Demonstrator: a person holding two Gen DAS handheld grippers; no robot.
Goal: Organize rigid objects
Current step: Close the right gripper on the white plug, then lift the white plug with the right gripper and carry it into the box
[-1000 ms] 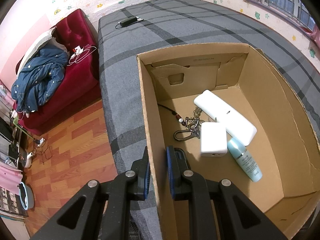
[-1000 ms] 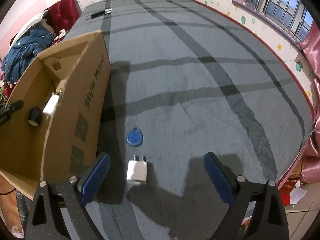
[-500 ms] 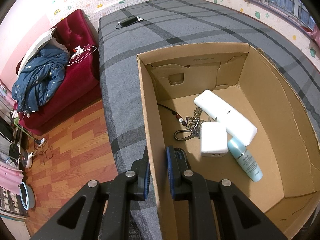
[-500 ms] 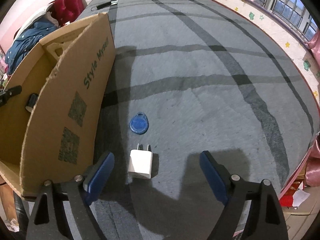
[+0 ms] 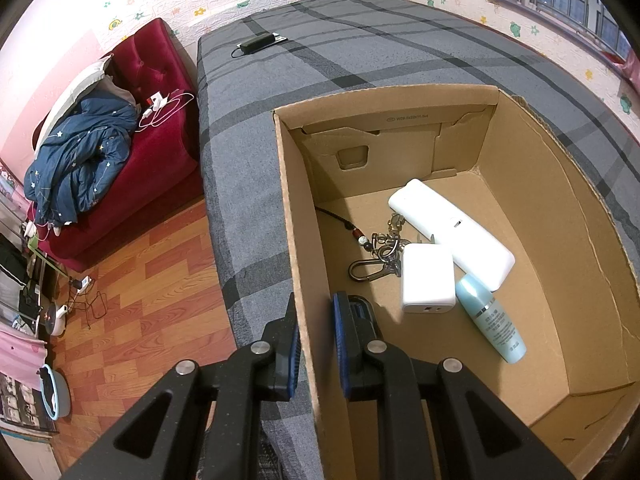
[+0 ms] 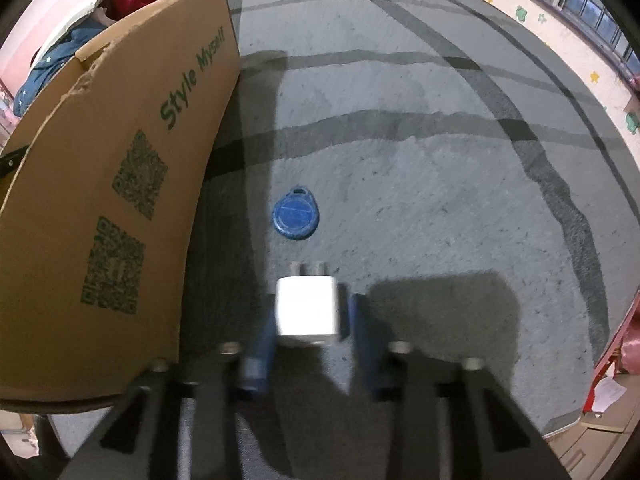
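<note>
My left gripper is shut on the left wall of the cardboard box, one finger inside and one outside. In the box lie a white power bank, a white charger, a pale blue bottle, a keyring with carabiner and a dark object behind my inner finger. In the right wrist view, my right gripper has closed around a small white plug adapter on the grey bed; the frame is blurred. A blue key fob lies just beyond it.
The box's outer wall stands close on the left of my right gripper. The grey striped bed stretches ahead. A black adapter lies at the bed's far end. A red sofa with a blue blanket stands on the left, by the wooden floor.
My right gripper moved down and forward over the white plug adapter and its fingers closed from wide open onto it. My left gripper has not moved.
</note>
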